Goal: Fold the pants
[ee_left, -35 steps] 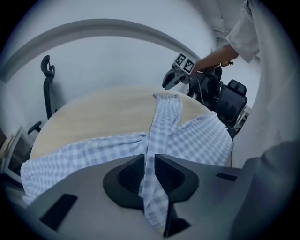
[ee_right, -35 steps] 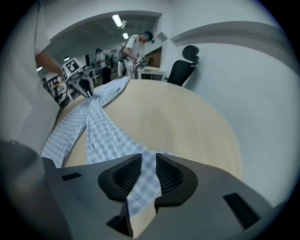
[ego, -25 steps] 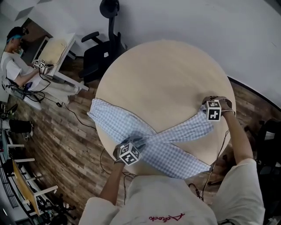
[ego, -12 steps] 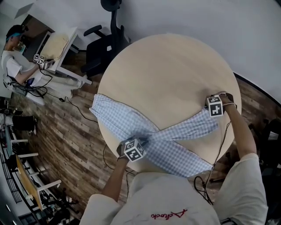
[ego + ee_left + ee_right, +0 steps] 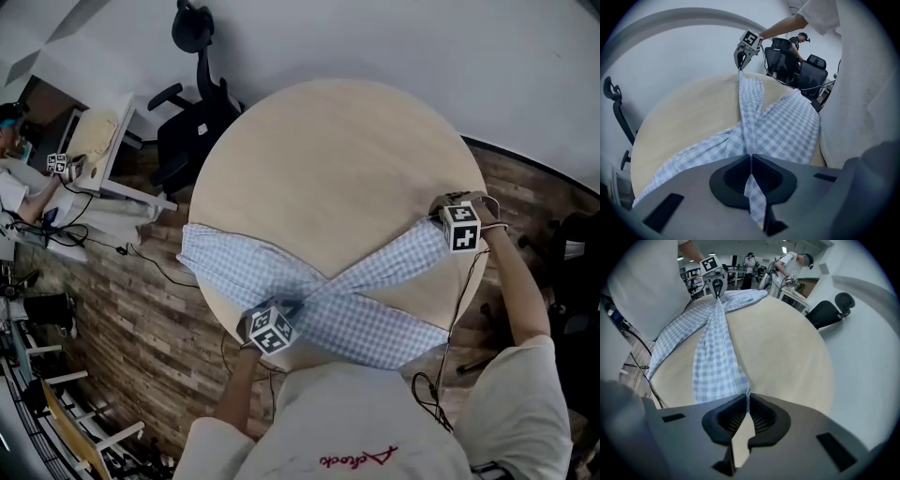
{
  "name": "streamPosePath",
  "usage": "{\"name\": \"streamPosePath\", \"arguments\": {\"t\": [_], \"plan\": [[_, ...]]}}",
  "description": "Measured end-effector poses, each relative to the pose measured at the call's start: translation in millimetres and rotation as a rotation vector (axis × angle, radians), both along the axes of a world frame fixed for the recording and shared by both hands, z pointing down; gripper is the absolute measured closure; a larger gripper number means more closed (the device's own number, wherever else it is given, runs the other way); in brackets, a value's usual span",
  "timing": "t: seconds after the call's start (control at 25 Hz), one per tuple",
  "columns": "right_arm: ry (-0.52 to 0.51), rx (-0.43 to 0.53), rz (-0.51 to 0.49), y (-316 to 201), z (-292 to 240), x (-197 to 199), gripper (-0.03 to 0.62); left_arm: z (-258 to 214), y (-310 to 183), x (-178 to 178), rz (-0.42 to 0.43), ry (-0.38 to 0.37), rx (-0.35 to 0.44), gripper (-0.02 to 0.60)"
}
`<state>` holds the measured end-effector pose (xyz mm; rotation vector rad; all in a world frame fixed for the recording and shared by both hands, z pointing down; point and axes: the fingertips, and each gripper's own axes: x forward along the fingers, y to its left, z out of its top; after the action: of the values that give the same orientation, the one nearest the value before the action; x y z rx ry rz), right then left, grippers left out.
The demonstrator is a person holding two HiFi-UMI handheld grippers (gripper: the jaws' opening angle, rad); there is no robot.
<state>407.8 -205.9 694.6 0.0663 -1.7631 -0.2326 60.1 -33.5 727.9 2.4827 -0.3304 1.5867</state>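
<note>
Round pale-wood tabletop (image 5: 328,159), with blue-and-white checked pants (image 5: 361,314) spread over its near half. We note the two legs crossing in an X. One leg runs out to the left and droops over the rim. The other runs up to the right rim. The wide waist part lies at the near edge, closest to the person.

We find the left gripper (image 5: 751,155) pointing steeply down at the place where the legs cross. Its jaws are closed tight on a fold of the checked cloth, which passes between them and shows again behind the tips.

We find the right gripper (image 5: 747,395) at the right rim, on the end of the right-hand leg. Its jaws have just been closing and now stand nearly together, with the cloth's edge pinched at their tips.

Between the two grippers the leg stretches as one straight band. We cannot tell whether its end is lifted clear of the wood.

Past the far-left rim a black office chair (image 5: 192,131) stands on a wood-plank floor (image 5: 141,319)
</note>
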Motion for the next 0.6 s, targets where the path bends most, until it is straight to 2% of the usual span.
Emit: {"name": "streamPosePath", "arguments": {"t": [0.2,0.36,0.6], "plan": [[-0.015,0.131,0.133,58.5,-36.5,25.6,0.549,-12.2,18.7,5.8,0.105,0.033,0.046,0.54],[0.018,0.202,0.267,102.9,-57.1,45.6,0.549,-22.7,17.3,8.4,0.213,0.072,0.077,0.54],[0.074,0.293,0.427,183.3,-78.9,56.0,0.551,-38.6,29.1,4.4,0.312,0.141,0.127,0.543]]}}
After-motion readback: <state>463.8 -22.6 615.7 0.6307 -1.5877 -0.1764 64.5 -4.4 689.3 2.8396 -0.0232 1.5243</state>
